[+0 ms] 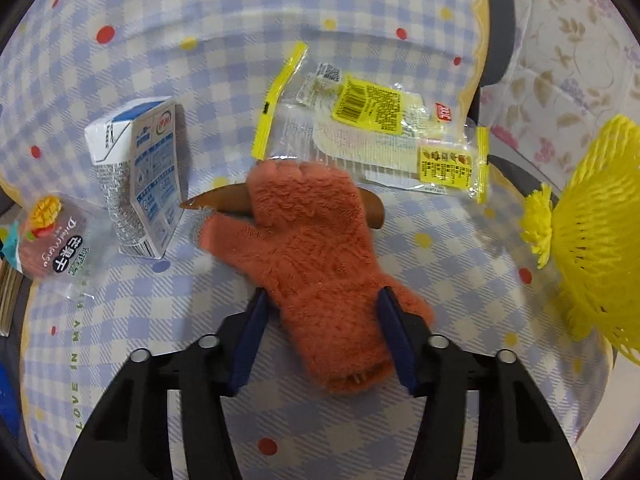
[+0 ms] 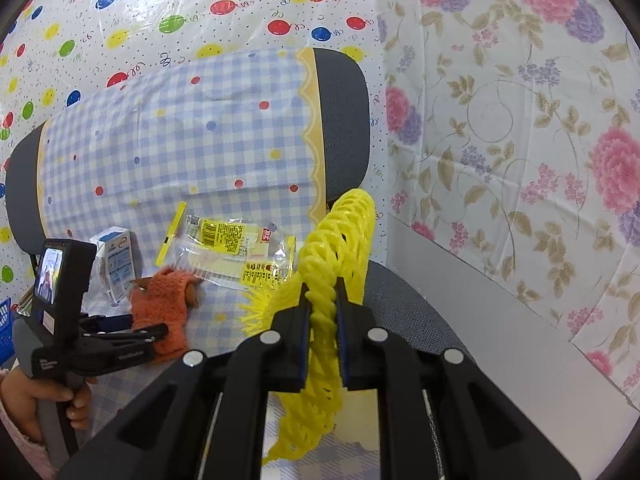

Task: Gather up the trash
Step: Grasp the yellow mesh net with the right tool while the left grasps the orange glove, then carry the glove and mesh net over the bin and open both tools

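While my right claw (image 2: 323,318) is clenched on the yellow foam net (image 2: 338,240), held up off the checked cloth (image 2: 192,140), my left claw (image 1: 322,332) straddles the cuff of the orange glove (image 1: 316,248), pads at its sides, though I cannot tell whether they press it. Under the glove lies a brown pointed thing (image 1: 212,199). At eleven o'clock from the glove stands the milk carton (image 1: 140,176), at one o'clock the clear yellow-edged wrapper (image 1: 376,132), at nine o'clock the dried mango bag (image 1: 52,240).

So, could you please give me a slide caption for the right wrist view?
Right gripper clamps yellow foam fruit net above the checked cloth, wrappers behind.
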Tool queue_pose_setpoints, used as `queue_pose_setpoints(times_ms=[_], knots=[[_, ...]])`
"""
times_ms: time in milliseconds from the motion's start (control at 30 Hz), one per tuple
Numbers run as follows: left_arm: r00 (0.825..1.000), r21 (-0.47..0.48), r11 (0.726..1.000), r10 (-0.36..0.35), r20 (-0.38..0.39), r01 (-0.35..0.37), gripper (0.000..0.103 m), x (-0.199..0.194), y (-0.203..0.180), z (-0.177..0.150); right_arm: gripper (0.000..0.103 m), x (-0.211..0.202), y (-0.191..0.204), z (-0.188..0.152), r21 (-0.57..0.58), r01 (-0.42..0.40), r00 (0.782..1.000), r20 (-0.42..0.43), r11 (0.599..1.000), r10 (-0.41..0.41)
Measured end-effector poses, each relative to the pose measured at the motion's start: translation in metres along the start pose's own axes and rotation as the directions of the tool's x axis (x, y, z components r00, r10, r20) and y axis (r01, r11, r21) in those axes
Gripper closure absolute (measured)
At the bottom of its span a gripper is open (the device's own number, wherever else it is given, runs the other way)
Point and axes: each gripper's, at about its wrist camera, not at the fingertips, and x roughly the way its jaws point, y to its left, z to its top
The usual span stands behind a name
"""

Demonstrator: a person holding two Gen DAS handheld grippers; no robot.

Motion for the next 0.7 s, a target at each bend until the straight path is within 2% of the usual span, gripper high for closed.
queue_pose_setpoints(times_ms=[33,100,167,233,367,533,700], knots=[[1.0,0.003,1.0,-0.007,0.002,0.007,0.062,-0.001,0.0,-0.001,0.092,0.0,0.001,-0.001,-0.003,-0.002,1.0,-0.002,1.0,0.002],[1.0,0.018,1.0,-0.005,0.016,0.004,0.084,-0.006,0.0,-0.003,0.092,-0.002,0.003,-0.002,-0.009,-0.004,1.0,-0.005,1.0,0.003],[0.999,0.017,1.0,-0.022,0.032,0.021,0.089,-0.013,0.004,-0.005,0.092,-0.005,0.006,-0.004,-0.016,-0.008,1.0,-0.011,1.0,0.008],[0.997,0.023,0.999,-0.038,0.07,0.037,0.09,-0.031,0.01,-0.009,0.092,-0.009,0.007,-0.006,-0.021,-0.012,1.0,-0.012,1.0,0.012],[0.983,0.076,0.997,-0.035,0.183,0.022,0.091,-0.082,0.015,-0.014,0.092,-0.028,0.007,-0.004,-0.025,-0.031,1.0,0.001,0.999,0.031],[0.946,0.085,0.996,-0.026,0.322,-0.002,0.091,-0.152,0.027,-0.015,0.092,-0.049,0.009,-0.001,-0.025,-0.039,0.999,0.023,0.999,0.04],[0.918,0.088,0.996,-0.067,0.392,0.036,0.091,-0.199,0.036,-0.021,0.092,-0.074,0.016,-0.002,-0.034,-0.056,0.998,0.039,0.998,0.057]])
